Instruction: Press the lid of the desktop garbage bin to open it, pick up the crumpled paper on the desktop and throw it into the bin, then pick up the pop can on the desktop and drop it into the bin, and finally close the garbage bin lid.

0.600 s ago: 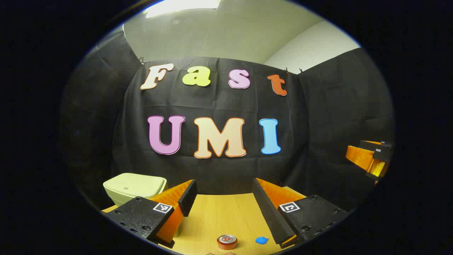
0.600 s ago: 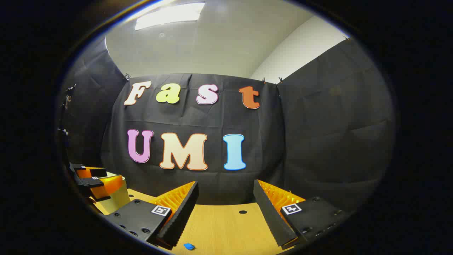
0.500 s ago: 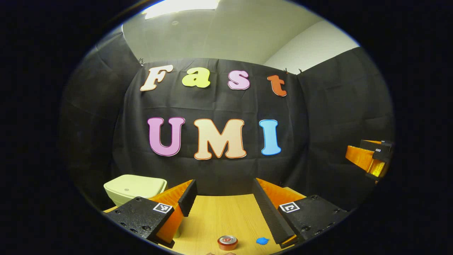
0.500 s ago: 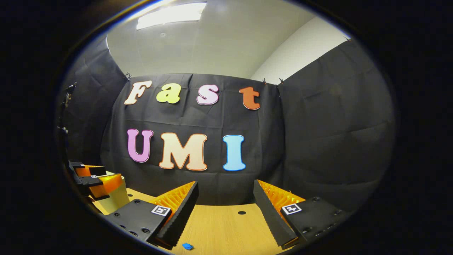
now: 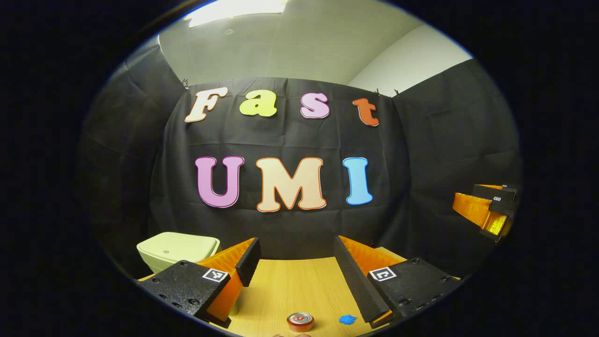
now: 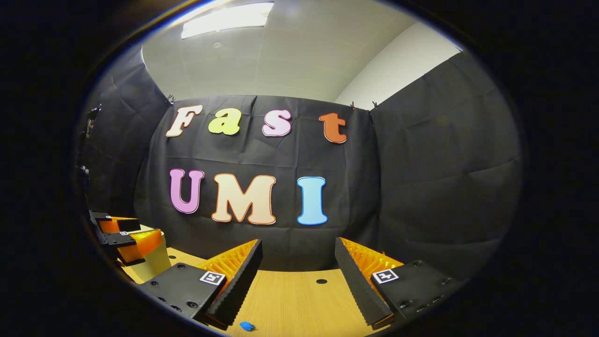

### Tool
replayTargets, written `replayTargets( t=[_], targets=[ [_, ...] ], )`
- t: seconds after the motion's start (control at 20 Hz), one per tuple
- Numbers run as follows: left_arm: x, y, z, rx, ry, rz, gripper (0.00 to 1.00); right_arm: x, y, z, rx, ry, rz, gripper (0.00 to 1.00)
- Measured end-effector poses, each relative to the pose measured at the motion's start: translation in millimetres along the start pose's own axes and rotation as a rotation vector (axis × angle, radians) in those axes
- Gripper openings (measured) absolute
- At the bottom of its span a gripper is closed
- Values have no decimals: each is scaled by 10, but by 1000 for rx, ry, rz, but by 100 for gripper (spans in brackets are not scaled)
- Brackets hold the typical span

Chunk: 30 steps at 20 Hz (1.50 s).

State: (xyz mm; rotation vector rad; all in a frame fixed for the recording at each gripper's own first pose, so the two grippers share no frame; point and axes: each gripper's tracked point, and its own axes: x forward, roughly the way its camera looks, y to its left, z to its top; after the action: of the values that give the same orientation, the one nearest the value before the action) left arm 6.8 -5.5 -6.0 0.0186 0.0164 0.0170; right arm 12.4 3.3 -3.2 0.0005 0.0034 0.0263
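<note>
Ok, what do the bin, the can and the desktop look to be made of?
Bin: likely plastic, pale smooth matte shell with rounded moulded edges. Pop can: metal, judging by its shiny silvery rim; red top. Desktop: wood or wood-look laminate, light with fine straight grain lines.

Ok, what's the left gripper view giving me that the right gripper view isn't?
Left gripper view: the can, upright on the table beside the paper, and the bin with its lid closed. Right gripper view: a small dark hole in the table. Both: the blue paper, the bin and the table. The left claw and right claw are open and empty.
</note>
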Motion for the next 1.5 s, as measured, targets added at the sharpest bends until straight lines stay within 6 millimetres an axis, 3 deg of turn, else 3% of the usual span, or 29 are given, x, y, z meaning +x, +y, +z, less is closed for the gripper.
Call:
replayTargets(
  t=[0.3, 0.45, 0.55, 0.6, 0.75, 0.85, 0.9, 1.05, 1.5],
  targets=[
    [57, 92, 92, 39, -20, 36, 94, 65, 74, -108, 15, 12, 52, 98],
    [45, 162, 168, 48, -47, 51, 86, 92, 191, -193, 40, 43, 95, 98],
    [39, 228, 179, 59, -49, 63, 69, 102, 194, -197, 29, 42, 100, 99],
    [38, 260, 179, 59, -52, 70, 66, 102, 221, -185, 30, 39, 105, 98],
    [14, 382, 185, 54, -52, 92, 31, 115, 324, -220, 34, 48, 126, 98],
    [3, 531, 188, 65, -50, 127, 18, 122, 396, -244, 38, 55, 138, 98],
    [-15, 621, 206, 70, -53, 150, 2, 124, 432, -237, 38, 55, 142, 98],
    [-23, 745, 151, 80, -34, 162, 0, 133, 561, -236, 31, 54, 158, 98],
    [-40, 1537, -64, 75, 48, 290, 0, 107, 1001, -298, 13, 73, 194, 96]
  ],
)
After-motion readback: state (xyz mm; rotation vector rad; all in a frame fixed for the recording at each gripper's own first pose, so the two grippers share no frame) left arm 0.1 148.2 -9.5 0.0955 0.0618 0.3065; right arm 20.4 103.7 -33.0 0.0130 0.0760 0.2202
